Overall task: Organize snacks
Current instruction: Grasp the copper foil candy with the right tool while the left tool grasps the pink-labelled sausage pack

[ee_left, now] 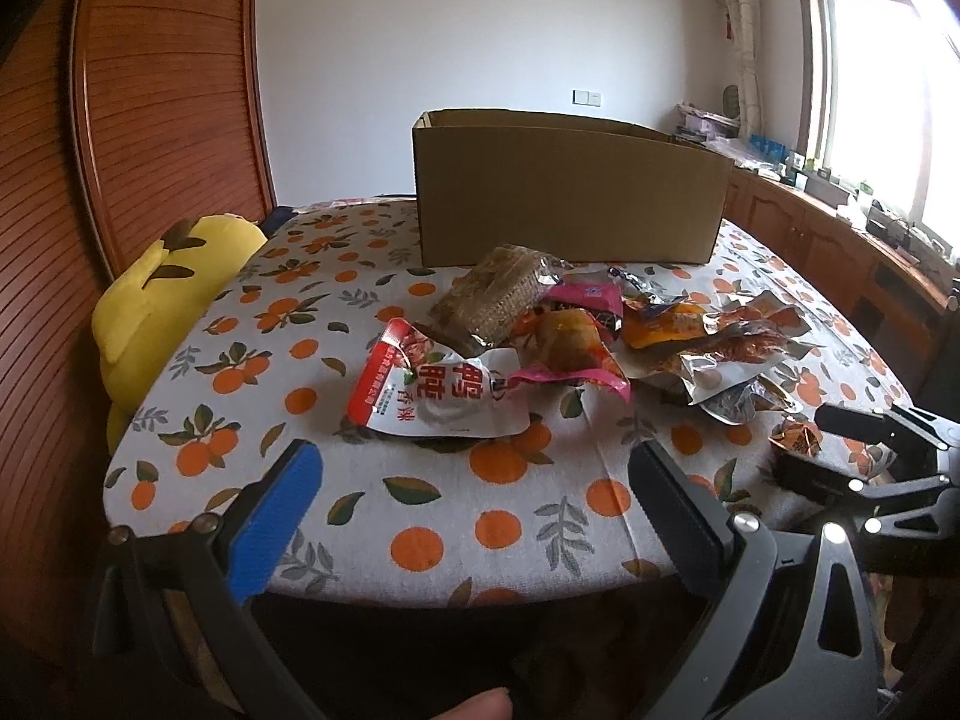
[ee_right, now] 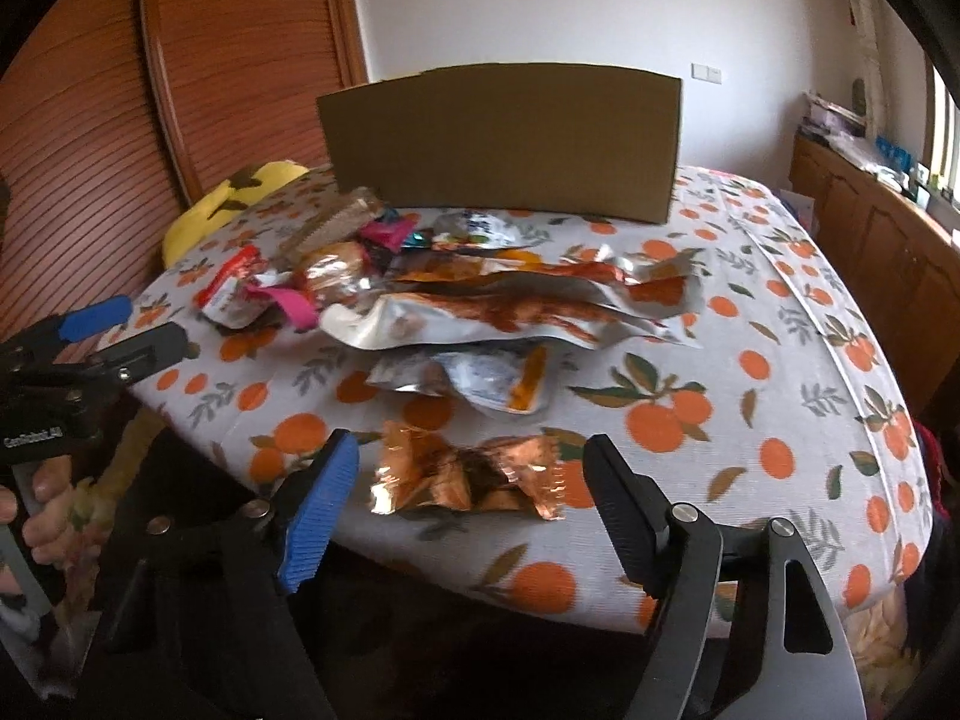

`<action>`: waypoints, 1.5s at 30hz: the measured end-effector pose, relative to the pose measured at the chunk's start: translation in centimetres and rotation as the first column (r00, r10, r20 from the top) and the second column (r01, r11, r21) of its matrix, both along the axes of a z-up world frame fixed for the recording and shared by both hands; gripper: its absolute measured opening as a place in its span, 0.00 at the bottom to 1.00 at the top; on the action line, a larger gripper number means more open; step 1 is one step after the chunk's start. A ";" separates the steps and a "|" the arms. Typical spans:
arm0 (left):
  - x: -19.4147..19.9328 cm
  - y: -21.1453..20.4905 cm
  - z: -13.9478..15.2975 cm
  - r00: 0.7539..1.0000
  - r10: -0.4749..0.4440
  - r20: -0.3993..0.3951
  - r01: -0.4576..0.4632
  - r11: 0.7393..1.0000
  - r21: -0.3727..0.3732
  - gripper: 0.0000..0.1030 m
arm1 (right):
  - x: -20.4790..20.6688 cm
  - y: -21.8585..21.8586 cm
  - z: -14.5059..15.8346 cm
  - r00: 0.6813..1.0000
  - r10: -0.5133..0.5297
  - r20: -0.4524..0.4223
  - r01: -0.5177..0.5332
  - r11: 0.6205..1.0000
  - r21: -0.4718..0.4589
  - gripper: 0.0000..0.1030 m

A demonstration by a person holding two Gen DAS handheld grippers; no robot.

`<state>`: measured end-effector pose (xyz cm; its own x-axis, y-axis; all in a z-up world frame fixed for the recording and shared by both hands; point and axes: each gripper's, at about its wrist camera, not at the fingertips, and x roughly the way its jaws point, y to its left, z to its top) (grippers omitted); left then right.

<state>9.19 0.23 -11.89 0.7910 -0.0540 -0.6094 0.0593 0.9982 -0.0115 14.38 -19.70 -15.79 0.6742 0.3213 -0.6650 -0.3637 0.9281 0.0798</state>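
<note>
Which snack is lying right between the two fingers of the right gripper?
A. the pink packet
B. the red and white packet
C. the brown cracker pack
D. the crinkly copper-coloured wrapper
D: in the right wrist view the copper-coloured wrapper lies on the tablecloth between the open fingers of the right gripper, which do not yet press on it; the other snacks lie farther back near the cardboard box.

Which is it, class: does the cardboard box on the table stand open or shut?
Open. In the left wrist view the cardboard box shows its open top rim and far inner wall, with no lid. Its contents cannot be seen.
</note>
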 end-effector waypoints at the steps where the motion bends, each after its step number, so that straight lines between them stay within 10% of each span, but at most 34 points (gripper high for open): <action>1: 0.0 0.0 0.0 1.000 0.000 0.000 0.000 1.000 0.000 1.00 | 0.0 0.2 -0.1 1.000 0.004 -0.005 -0.004 1.000 -0.006 0.74; 15: 0.3 0.1 -0.3 1.000 -0.006 -0.017 0.006 1.000 0.003 1.00 | 0.5 -0.4 -1.1 0.999 -0.027 0.036 0.030 0.996 -0.089 0.45; 33: 6.2 0.9 1.4 0.985 -0.155 -0.073 0.150 0.985 -0.080 0.97 | 0.7 -2.1 -1.2 0.998 -0.034 0.051 0.036 0.998 -0.057 0.43; 45: 11.5 -2.8 0.7 0.943 -0.268 -0.197 0.245 0.960 -0.135 0.55 | 1.0 -2.0 -1.2 0.999 -0.002 0.054 0.006 0.998 -0.068 0.44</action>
<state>20.73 -2.60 -11.16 0.5955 -0.3118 -0.7403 0.2975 0.9417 -0.1573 15.36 -21.75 -17.01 0.7107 0.2739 -0.6480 -0.3621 0.9321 -0.0032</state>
